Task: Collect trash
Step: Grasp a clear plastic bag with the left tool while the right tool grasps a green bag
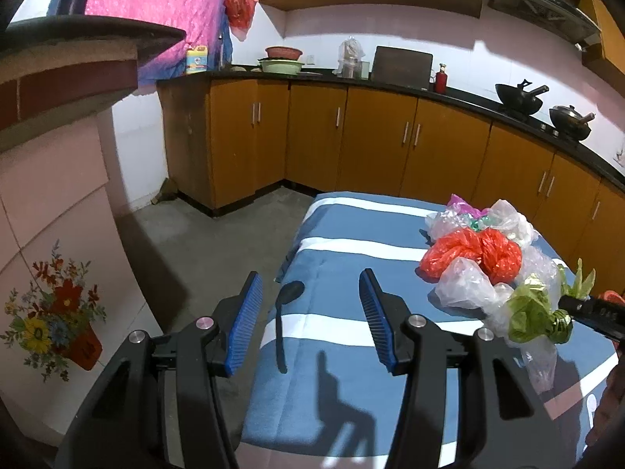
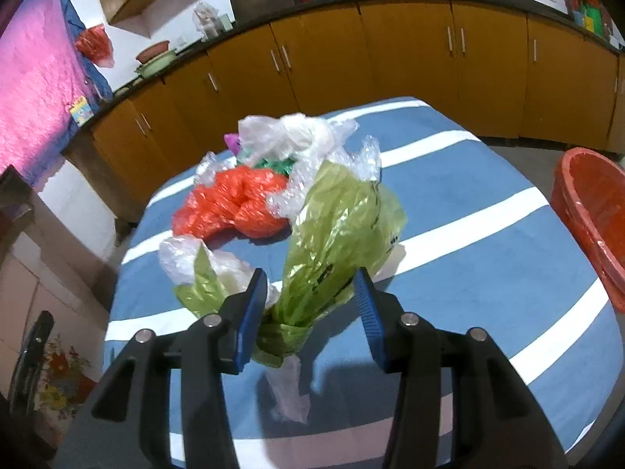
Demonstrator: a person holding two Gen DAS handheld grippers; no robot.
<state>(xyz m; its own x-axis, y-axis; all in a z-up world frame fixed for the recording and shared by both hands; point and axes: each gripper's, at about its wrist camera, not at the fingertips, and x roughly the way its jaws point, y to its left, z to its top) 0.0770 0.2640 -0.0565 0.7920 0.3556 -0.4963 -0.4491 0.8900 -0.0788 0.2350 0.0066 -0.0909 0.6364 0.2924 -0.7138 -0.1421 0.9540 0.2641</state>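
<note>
1. The left gripper [image 1: 310,320] hangs over the near left edge of the blue-and-white striped cloth [image 1: 351,230] with its jaws spread wide and nothing between them.
2. The right gripper [image 2: 310,312] also has its jaws apart. The green plastic bag [image 2: 336,234] stands bunched in the gap, its knotted neck touching the left pad; no firm squeeze shows.
3. The rest of the trash lies in a heap on the cloth behind that bag: an orange bag [image 2: 234,203], clear crumpled bags [image 2: 289,133] and a small clear one [image 2: 183,254] near the left.
4. A red basket [image 2: 590,211] sits at the right edge of the table; its visible inside holds nothing.
5. On the far counter [image 1: 390,86], a pink bowl [image 1: 284,52] rests in a green basin [image 1: 281,65], and two black woks [image 1: 519,97] stand on the stove.
</note>
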